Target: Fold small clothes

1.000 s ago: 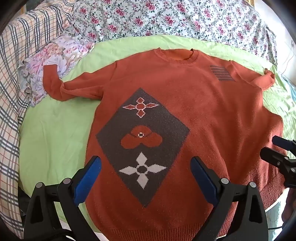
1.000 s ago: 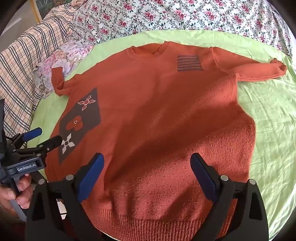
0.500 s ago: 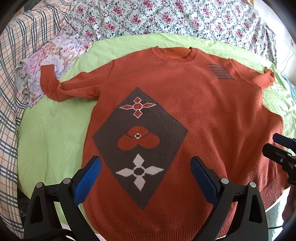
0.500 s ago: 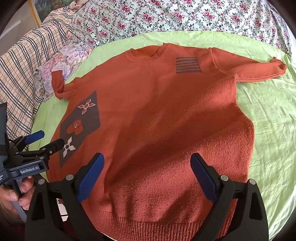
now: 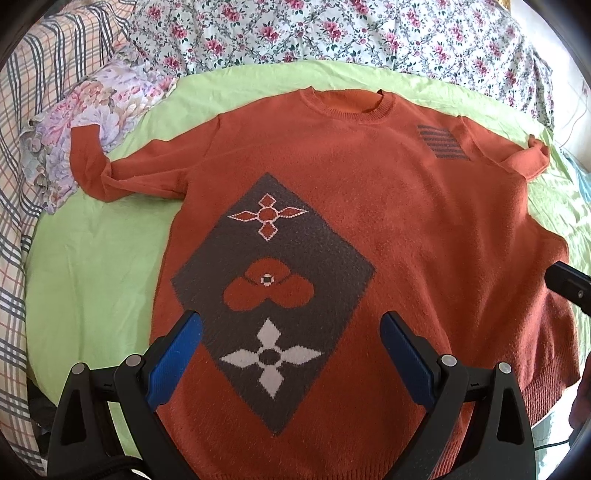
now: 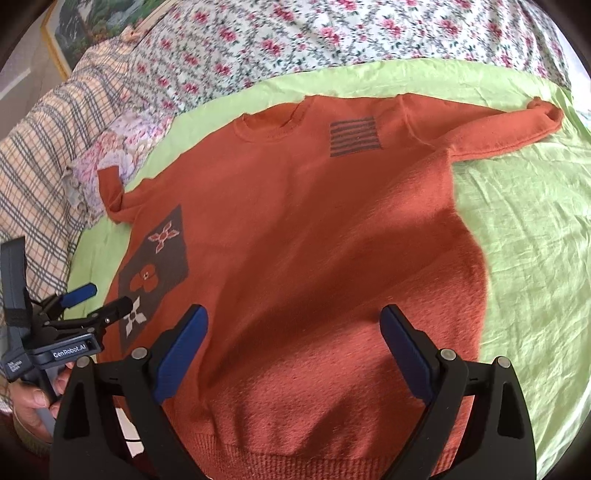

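Note:
An orange sweater (image 5: 406, 229) (image 6: 314, 229) lies flat, front up, on a light green sheet (image 5: 92, 280) (image 6: 528, 236), both sleeves spread out. It carries a grey diamond patch (image 5: 273, 291) (image 6: 155, 273) with flower motifs and a small striped patch (image 5: 441, 142) (image 6: 354, 136) near one shoulder. My left gripper (image 5: 291, 332) (image 6: 98, 297) hovers open over the lower part of the diamond. My right gripper (image 6: 295, 328) stands open above the sweater's lower body near the hem. Nothing is between either pair of fingers.
A floral quilt (image 5: 332, 33) (image 6: 332, 33) lies beyond the collar. A plaid blanket (image 5: 22, 110) (image 6: 40, 158) and a pastel flowered cloth (image 5: 96, 110) (image 6: 107, 155) sit at the left, touching the left sleeve cuff. A hand (image 6: 33, 402) holds the left gripper.
Both grippers have come a little nearer over the sweater, so it looks larger and lower in view. Neither pair of jaws has changed and the sweater has not moved.

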Demonstrator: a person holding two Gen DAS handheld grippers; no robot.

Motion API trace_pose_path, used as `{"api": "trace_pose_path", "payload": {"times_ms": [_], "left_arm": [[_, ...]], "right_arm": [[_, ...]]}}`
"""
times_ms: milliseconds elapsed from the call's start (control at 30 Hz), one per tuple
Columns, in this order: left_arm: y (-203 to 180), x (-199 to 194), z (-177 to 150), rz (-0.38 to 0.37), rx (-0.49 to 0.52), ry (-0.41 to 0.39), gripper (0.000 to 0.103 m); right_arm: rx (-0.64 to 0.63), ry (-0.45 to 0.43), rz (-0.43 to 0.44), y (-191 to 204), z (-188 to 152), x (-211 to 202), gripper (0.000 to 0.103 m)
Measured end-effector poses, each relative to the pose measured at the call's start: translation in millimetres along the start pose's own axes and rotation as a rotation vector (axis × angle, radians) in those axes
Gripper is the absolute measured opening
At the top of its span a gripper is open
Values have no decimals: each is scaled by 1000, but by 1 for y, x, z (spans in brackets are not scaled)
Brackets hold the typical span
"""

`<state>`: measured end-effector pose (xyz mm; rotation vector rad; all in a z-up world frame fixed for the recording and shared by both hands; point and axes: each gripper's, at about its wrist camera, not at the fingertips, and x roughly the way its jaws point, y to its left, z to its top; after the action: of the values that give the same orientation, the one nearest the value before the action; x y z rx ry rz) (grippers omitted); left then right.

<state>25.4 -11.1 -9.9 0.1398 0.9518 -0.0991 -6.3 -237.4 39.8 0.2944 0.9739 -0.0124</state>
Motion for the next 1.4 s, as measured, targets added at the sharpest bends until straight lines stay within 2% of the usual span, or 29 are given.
{"api": "trace_pose_path", "payload": {"times_ms": [367,533,667,800,933,1100,1133,1167,1233,1400], "left_arm": [[-6,13,13,4,13,35,97],[-8,23,23,1,10,67,97],[-9,29,32,0,-7,62,97],[-8,36,44,-7,-22,59,97],[-12,47,57,10,-23,74,97],[-20,60,68,18,-15,99,97],[-23,62,68,26,-8,102,97],[-25,65,69,31,-2,107,97],[-30,74,71,41,6,124,97],[-41,92,78,26,0,148,97]], "right_arm": [[49,-23,16,-31,13,-5,94],[75,-33,-4,-53,28,-10,94],[93,-73,-80,-85,48,-17,94],[165,-115,-142,-137,75,-26,93],[240,-166,-220,-201,104,-34,85],[372,-218,-313,-296,147,-32,74],[411,-238,-319,-318,159,-31,68],[437,-250,-319,-332,167,-30,62],[457,-272,-356,-359,187,-28,58],[495,-325,-381,-413,228,-9,50]]}}
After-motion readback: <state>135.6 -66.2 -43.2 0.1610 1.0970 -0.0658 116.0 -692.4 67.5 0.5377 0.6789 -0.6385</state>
